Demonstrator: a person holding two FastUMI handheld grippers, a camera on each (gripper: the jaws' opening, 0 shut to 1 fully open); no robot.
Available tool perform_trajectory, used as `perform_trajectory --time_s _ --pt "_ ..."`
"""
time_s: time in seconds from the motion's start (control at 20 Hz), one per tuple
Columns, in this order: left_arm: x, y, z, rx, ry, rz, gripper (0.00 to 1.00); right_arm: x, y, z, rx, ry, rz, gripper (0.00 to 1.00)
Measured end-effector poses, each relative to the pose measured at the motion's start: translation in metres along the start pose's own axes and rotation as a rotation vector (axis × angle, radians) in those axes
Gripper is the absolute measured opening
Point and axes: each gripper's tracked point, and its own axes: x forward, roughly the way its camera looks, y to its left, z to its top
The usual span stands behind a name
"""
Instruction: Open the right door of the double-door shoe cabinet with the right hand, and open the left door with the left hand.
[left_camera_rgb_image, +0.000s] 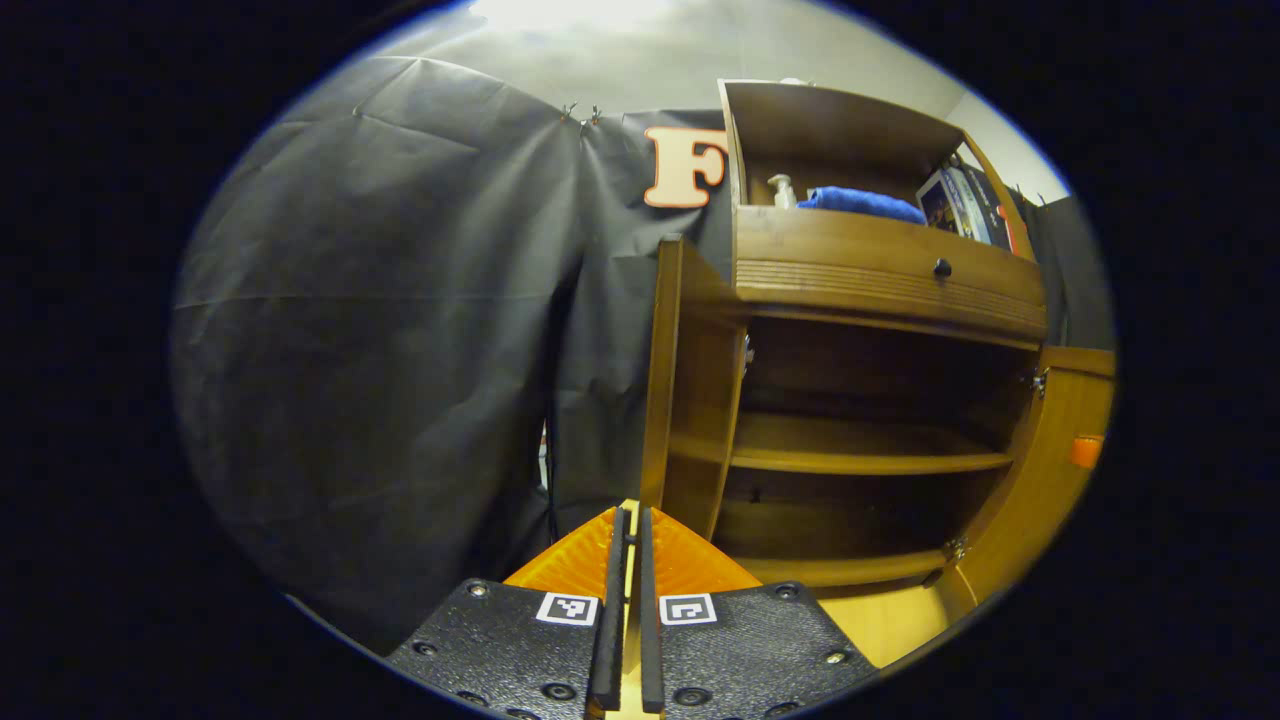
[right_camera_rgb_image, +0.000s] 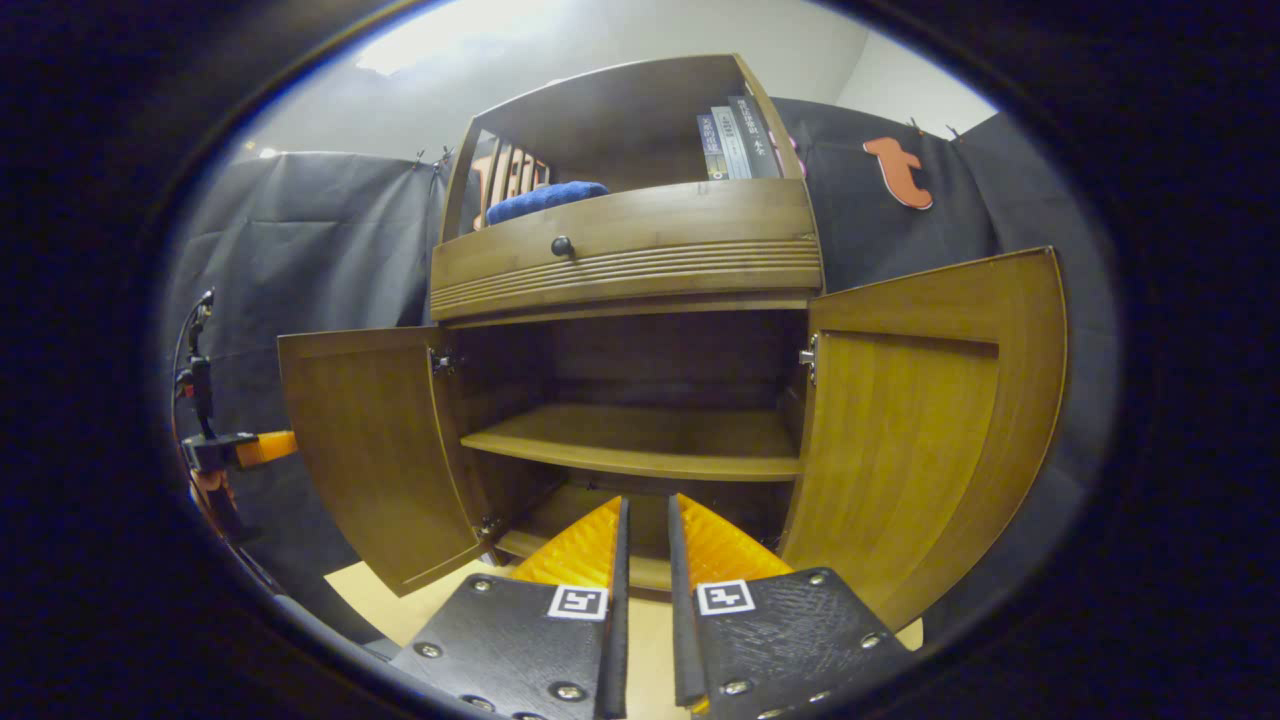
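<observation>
While aimed at the open shoe cabinet from low and in front, right gripper with fingers nearly together, only a narrow slit between them, pinching nothing and touching nothing. Ahead and beyond its fingertips: cabinet interior with one middle shelf running across. Right door swung wide open, standing just right of the gripper and nearer the camera than the cabinet body; left door likewise swung out to the left of the gripper. Above the opening, a drawer front with a dark round knob; in the top compartment a folded blue cloth and upright books. Far off at the left edge of the right gripper view, the other gripper near the outer edge of the left door, apart from it.

Left gripper with fingers pressed close, a thin slit left, gripping nothing. Left door seen nearly edge-on, just right of and beyond the fingertips, not touching them. Open cabinet farther right, right door at the far side. Pale floor below.
</observation>
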Motion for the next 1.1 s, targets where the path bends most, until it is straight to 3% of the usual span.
perform_trajectory --time_s 0.05,0.3,0.6,0.8,1.1 --pt "-0.001 -0.005 0.010 -0.002 -0.023 -0.007 0.08 0.000 -0.001 0.000 0.000 0.001 -0.003 0.18" --pt "-0.008 -0.052 0.061 -0.030 -0.119 -0.101 0.08 -0.007 -0.008 0.008 0.010 -0.012 -0.029 0.18" --pt "0.001 -0.137 0.096 -0.030 -0.152 -0.258 0.08 -0.018 -0.015 0.048 0.029 -0.096 -0.082 0.18" --pt "0.001 -0.198 0.107 -0.022 -0.188 -0.388 0.08 -0.025 -0.021 0.066 0.009 -0.136 -0.134 0.18" --pt "0.000 -0.255 0.097 0.010 -0.180 -0.526 0.08 -0.035 -0.026 0.080 0.010 -0.168 -0.195 0.18"
